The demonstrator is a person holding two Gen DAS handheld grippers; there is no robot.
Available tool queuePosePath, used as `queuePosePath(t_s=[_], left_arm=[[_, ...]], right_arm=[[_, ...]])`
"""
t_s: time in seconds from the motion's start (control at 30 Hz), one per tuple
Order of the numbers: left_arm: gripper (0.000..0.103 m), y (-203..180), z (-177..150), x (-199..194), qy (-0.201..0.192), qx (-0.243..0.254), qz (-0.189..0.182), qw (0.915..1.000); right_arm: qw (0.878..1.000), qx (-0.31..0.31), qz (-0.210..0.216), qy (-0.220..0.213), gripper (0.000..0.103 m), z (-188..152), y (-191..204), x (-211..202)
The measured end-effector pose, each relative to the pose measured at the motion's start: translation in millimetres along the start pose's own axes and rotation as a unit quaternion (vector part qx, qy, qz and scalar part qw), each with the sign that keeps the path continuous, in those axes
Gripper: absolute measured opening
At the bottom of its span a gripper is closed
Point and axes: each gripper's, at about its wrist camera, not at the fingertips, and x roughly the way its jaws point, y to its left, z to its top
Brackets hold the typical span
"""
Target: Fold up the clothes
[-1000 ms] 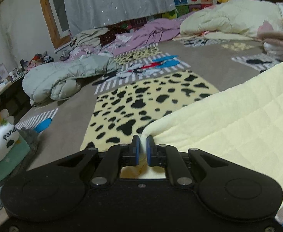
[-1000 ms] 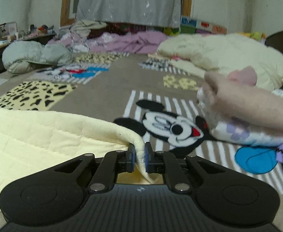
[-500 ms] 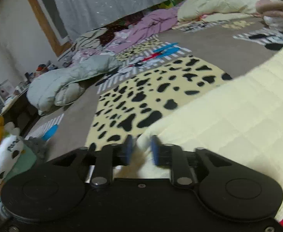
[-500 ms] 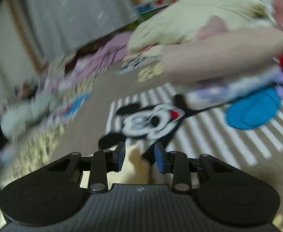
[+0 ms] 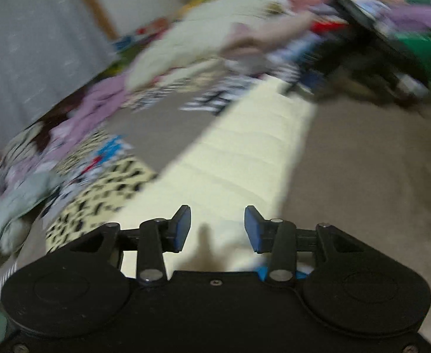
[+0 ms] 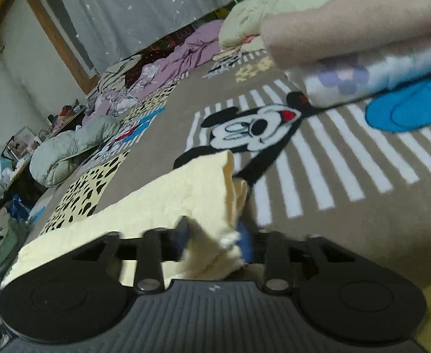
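Left hand-held gripper (image 5: 217,226) spread above the pale yellow quilted cloth (image 5: 245,158). Right hand-held gripper (image 6: 215,239) spread; cloth corner (image 6: 212,247) lying loose between its fingers.

two grippers (image 5: 217,225) (image 6: 215,239), one yellow quilted cloth (image 6: 168,203)

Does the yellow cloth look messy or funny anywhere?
Yes. At the right claw, the yellow cloth's corner is rumpled and bunched between the open fingers rather than lying flat. In the blurry left view it lies smooth, and the left claw is open too, holding nothing.
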Motion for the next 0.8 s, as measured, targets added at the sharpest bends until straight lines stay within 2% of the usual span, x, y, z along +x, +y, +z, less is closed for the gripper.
queuePosePath(t_s=[0.1, 0.23, 0.33, 0.4, 0.47, 0.57, 0.63, 0.77, 0.8], left_arm=[[0.043, -11.1, -5.0, 13.2, 0.009, 0.024, 0.009, 0.9996], [0.014, -6.8, -11.2, 24.3, 0.015, 0.020, 0.017, 0.9995], [0.013, 6.0, -13.8, 13.9, 0.002, 0.015, 0.005, 0.9999], [0.013, 12.1, -16.4, 14.1, -0.001, -0.004, -0.003, 1.0000], [0.013, 8.7, -19.6, 19.8, 0.007, 0.001, -0.012, 0.9999], [0.021, 2.5, -19.8, 19.0, 0.008, 0.013, -0.012, 0.9998], [0.048, 2.3, -17.5, 10.6, 0.000, 0.029, -0.011, 0.9995], [0.048, 0.6, -22.6, 2.8, -0.002, 0.060, -0.004, 0.9982], [0.048, 0.2, -23.9, 4.0, -0.001, 0.063, -0.004, 0.9980]], right_arm=[[1.000, -0.014, -0.003, -0.006, 0.017, 0.9, 6.7, -3.0], [1.000, -0.021, 0.000, -0.021, 0.015, 7.3, 13.7, -10.3], [0.999, -0.031, 0.002, -0.018, 0.015, 13.4, 23.3, -16.2], [0.999, -0.035, -0.016, 0.002, 0.015, 10.8, 22.2, -10.5], [0.999, -0.021, -0.032, 0.018, 0.015, 4.7, 12.1, -3.8], [1.000, -0.007, -0.026, 0.013, 0.017, 6.9, 8.5, -9.0], [1.000, -0.007, -0.023, 0.000, 0.020, 8.8, 9.5, -14.0], [0.999, -0.039, -0.024, 0.002, 0.020, 6.1, 17.4, -10.5], [0.998, -0.052, -0.027, 0.000, 0.015, 6.2, 21.7, -10.0]])
